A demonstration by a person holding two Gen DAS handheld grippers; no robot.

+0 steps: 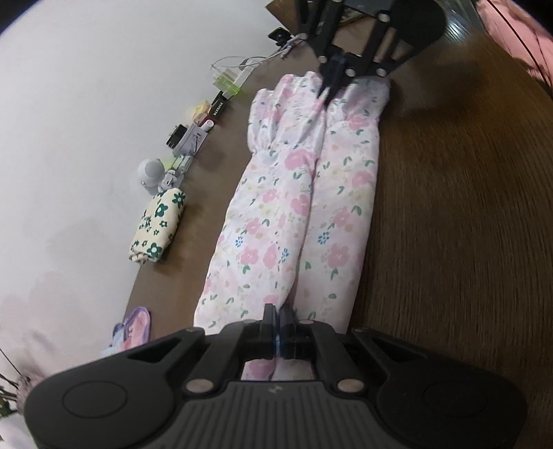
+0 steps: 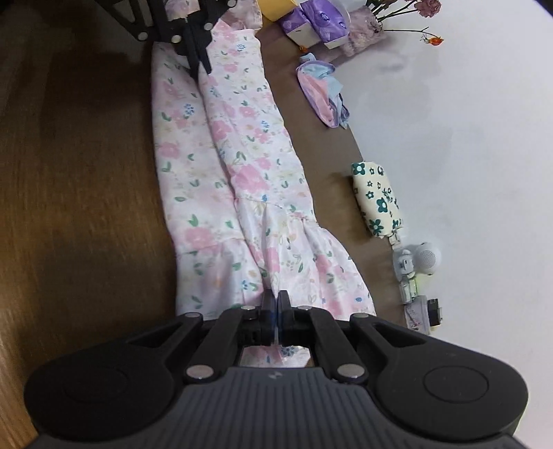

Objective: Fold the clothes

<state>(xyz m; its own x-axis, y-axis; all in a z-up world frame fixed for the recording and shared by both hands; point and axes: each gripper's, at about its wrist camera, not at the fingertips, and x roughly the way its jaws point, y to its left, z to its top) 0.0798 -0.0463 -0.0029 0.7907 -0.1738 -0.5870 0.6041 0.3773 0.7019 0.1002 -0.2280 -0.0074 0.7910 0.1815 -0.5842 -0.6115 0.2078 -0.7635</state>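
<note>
A white dress with pink flowers (image 1: 293, 207) lies lengthwise on the brown wooden table (image 1: 449, 224), folded in from both long sides into a narrow strip. My left gripper (image 1: 278, 309) is shut on the fabric at one end. My right gripper (image 2: 275, 295) is shut on the ruffled hem at the other end of the dress (image 2: 235, 179). Each gripper shows at the far end in the other's view: the right one (image 1: 325, 93), the left one (image 2: 200, 67).
Along the wall edge sit a folded cream cloth with green flowers (image 1: 157, 226), a crumpled purple and pink garment (image 2: 323, 91), purple tissue packs (image 2: 318, 20), a small white speaker (image 2: 427, 257) and several small boxes (image 1: 193, 138). The white wall runs close behind.
</note>
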